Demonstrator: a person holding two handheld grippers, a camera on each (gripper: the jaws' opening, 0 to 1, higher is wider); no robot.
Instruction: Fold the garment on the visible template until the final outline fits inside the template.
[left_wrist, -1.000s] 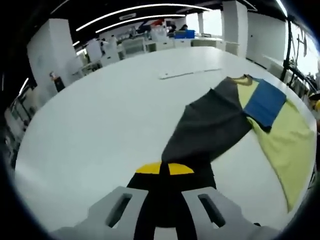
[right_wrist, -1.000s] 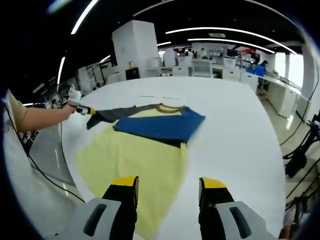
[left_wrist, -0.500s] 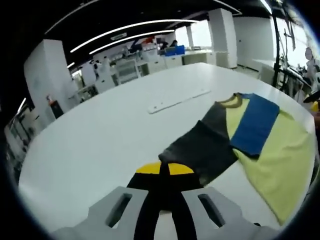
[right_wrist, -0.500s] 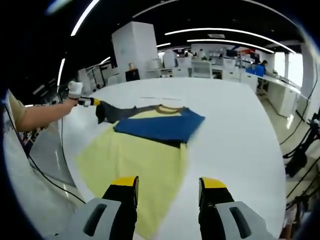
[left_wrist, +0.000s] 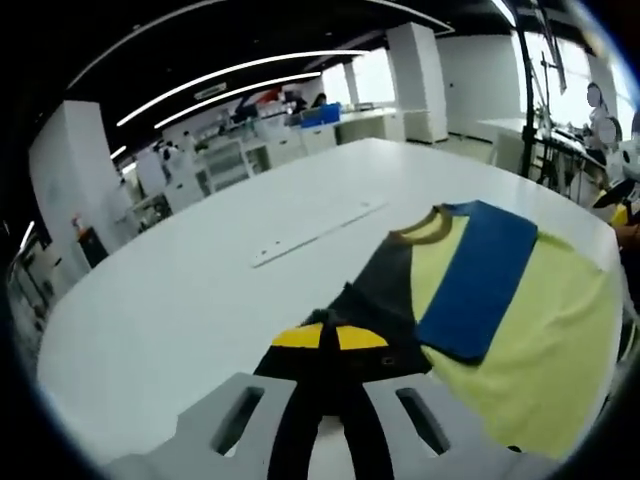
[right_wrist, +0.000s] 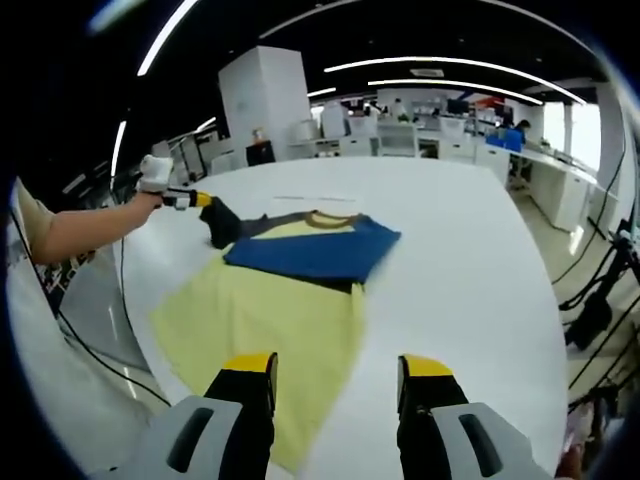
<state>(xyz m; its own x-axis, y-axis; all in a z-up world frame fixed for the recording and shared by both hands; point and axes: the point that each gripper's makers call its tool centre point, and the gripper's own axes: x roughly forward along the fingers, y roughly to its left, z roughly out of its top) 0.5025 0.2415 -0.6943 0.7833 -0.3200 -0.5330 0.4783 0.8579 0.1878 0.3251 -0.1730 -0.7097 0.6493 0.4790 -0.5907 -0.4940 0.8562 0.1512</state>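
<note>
Left gripper view looks across a broad white table (left_wrist: 180, 300) in an open office, with white cabinets (left_wrist: 70, 150) and desks far behind and light strips overhead. A thin white strip (left_wrist: 315, 232) lies flat on the table, far of the garment and apart from it. Stands and cables rise at the right edge.

The garment (left_wrist: 520, 330), a yellow shirt with a brown collar, lies spread on the table at the right. A blue sleeve (left_wrist: 478, 278) is folded over its chest. The dark grey sleeve (left_wrist: 375, 300) runs from the collar toward the camera, and the left gripper (left_wrist: 330, 338) is closed on its end, yellow tips pressed together on the cloth.

In the right gripper view the same shirt (right_wrist: 270, 320) lies in the near middle of the table (right_wrist: 470, 270), blue sleeve (right_wrist: 310, 252) across it. At the far left a person's hand (right_wrist: 152, 175) holds the left gripper (right_wrist: 200, 199), lifting the dark sleeve (right_wrist: 225, 222) just off the table. A cable (right_wrist: 100, 340) trails along the left edge. The right gripper (right_wrist: 335, 368) hangs with its jaws wide apart, holding nothing, above the shirt's near hem and the bare table.
</note>
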